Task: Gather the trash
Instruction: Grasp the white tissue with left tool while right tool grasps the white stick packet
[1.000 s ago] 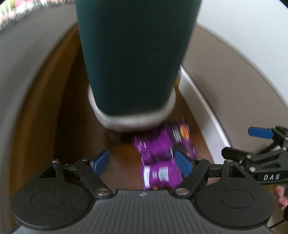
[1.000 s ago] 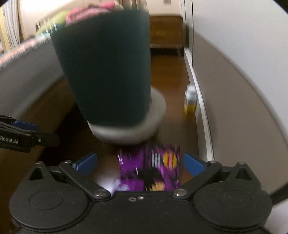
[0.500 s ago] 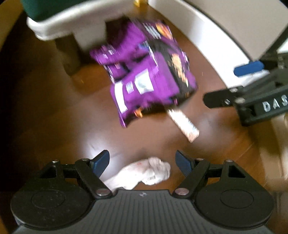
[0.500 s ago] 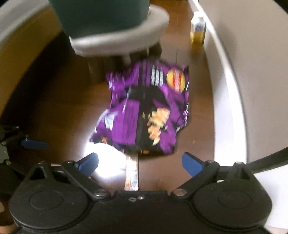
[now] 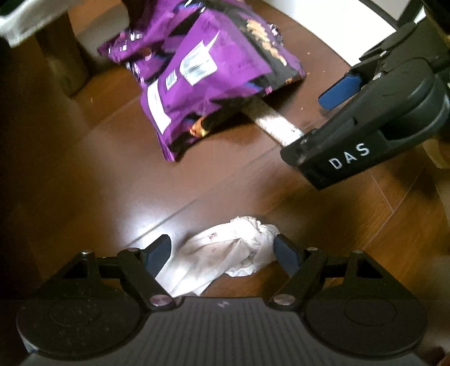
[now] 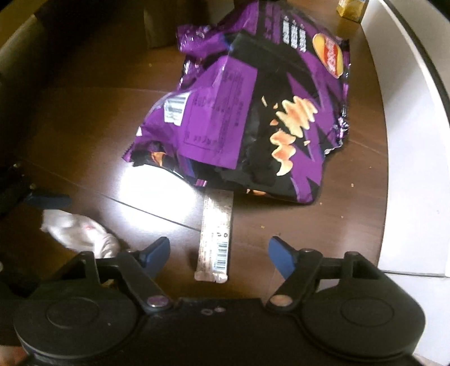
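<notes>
On the dark wooden floor (image 5: 84, 183) lies a crumpled white tissue (image 5: 225, 259). My left gripper (image 5: 222, 250) points down at it, open, with the tissue between its blue pads. A purple crisp bag (image 6: 247, 112) lies further ahead, also seen as the bag (image 5: 208, 70) in the left wrist view. A silver wrapper strip (image 6: 216, 236) sticks out from under it. My right gripper (image 6: 219, 252) hangs over the strip's near end. Its jaws are closing with the strip between them, and the pads stand clear of it. The right gripper (image 5: 365, 126) also shows in the left wrist view.
The white base of a dark bin (image 5: 22, 25) is at the far left, on a stubby foot (image 5: 62, 56). A white baseboard (image 6: 407, 169) runs along the right. A small yellow bottle (image 6: 351, 8) stands beside it. Crumbs dot the floor near the bag.
Both grippers have dropped toward the floor and tipped downward. The bin has slid out of view at the top. Tissue and wrapper now sit between the fingers, and the right jaws have narrowed.
</notes>
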A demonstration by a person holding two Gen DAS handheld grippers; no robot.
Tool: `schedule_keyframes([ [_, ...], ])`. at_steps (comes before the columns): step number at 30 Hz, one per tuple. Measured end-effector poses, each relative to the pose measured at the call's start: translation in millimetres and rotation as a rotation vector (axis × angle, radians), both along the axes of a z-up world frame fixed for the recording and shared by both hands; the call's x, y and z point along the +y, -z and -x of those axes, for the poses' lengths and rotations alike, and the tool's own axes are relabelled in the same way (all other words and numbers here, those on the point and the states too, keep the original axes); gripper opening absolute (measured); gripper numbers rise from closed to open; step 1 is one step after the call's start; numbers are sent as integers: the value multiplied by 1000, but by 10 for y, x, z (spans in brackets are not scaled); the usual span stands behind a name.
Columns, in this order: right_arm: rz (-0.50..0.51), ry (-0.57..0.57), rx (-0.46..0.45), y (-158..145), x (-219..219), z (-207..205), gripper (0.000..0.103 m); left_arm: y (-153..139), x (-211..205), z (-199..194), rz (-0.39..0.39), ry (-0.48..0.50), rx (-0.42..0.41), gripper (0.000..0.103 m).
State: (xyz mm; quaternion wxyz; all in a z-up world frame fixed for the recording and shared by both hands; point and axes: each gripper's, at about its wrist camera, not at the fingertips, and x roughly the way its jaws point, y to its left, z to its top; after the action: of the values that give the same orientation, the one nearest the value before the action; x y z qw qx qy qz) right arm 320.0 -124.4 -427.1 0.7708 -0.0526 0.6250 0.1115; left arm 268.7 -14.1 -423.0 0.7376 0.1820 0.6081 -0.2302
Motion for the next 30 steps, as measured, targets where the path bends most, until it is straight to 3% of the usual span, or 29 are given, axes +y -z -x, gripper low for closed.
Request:
schedule_keyframes([
  [7, 7, 47, 30, 127, 30, -80, 55, 70, 17, -44, 39, -16, 41, 80],
  [11, 43, 29, 2, 139, 88, -78, 51, 145, 28, -64, 37, -36, 72, 80],
  [12, 59, 26, -4, 137, 103, -78, 46, 156, 34, -65, 35, -38, 74, 78],
  [14, 59, 29, -10, 131, 128, -72, 40, 187, 42, -47, 26, -45, 87, 65],
  [16, 58, 28, -9, 121, 169, -73, 24, 191, 28, -25, 9, -36, 72, 59],
  [17, 59, 28, -4, 127, 194, -82, 23, 192, 25, -18, 7, -35, 69, 58],
  [21, 47, 34, 24, 106, 259, -42, 20, 189, 25, -40, -2, -44, 66, 33],
  [24, 29, 50, 47, 58, 232, 61, 18, 192, 105, -109, 32, -103, 109, 26],
  [30, -13, 106, 94, -96, 29, 372, 18, 172, 302, -200, 73, -214, 156, 23],
])
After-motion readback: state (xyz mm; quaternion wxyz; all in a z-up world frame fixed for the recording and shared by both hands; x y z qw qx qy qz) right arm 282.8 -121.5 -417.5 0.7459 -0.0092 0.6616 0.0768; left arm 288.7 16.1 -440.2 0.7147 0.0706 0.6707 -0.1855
